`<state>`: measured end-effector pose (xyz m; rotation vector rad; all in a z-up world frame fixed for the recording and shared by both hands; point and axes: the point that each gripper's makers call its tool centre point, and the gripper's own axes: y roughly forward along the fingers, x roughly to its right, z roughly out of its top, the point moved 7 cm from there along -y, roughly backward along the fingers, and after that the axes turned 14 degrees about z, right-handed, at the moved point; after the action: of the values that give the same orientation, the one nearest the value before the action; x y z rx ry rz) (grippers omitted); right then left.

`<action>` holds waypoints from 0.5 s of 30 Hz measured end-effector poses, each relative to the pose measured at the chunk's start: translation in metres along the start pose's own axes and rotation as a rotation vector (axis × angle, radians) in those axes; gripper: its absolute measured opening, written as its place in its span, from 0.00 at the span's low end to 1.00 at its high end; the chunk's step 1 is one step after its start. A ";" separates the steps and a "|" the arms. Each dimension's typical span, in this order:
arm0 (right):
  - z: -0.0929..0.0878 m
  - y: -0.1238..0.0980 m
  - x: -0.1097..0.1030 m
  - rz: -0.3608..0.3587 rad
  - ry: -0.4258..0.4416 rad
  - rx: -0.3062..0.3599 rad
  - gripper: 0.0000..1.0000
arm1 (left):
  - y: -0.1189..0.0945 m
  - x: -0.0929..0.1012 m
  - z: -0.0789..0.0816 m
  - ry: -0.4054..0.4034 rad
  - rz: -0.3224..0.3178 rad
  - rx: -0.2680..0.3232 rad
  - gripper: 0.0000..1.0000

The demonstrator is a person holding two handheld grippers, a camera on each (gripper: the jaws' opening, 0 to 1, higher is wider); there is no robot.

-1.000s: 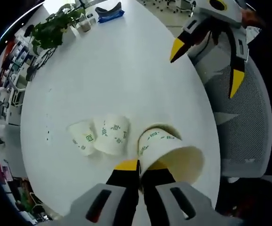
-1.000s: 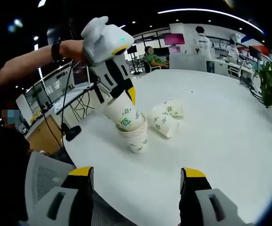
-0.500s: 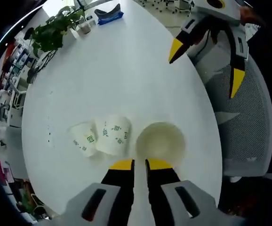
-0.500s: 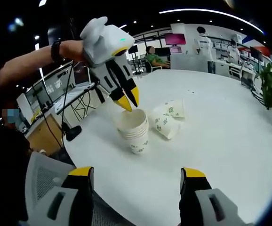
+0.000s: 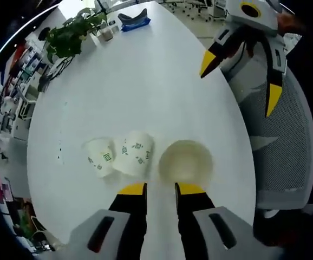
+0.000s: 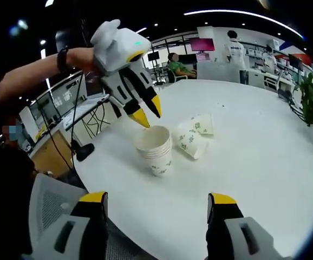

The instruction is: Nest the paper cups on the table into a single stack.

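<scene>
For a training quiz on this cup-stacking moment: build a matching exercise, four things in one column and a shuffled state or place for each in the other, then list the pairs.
Things
1. stack of cups
2. two loose cups
3. left gripper
4. potted plant

States or places
A. lying on their sides
B. standing upright, mouth up
C. at the table's far edge
D. open, above the stack

Pairs: 1-B, 2-A, 3-D, 4-C

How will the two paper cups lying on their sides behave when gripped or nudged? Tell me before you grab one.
The two tipped cups lie on their sides on the smooth white table, so a nudge would probably roll them in a curve, being tapered. They look like thin paper, so probably light and easily crushed by firm jaws. The upright stack seems steadier.
</scene>
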<state>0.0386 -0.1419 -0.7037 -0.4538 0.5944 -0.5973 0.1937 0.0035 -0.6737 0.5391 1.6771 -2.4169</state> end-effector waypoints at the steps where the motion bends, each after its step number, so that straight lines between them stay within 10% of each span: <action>1: -0.001 0.001 0.001 -0.001 0.000 -0.001 0.75 | -0.001 0.000 -0.002 -0.009 0.003 0.003 0.20; 15: -0.001 0.000 -0.006 0.006 -0.009 -0.014 0.75 | -0.012 -0.003 -0.027 -0.267 0.073 0.054 0.27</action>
<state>0.0339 -0.1386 -0.7023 -0.4674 0.5916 -0.5859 0.1986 0.0327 -0.6703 0.2636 1.4618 -2.3656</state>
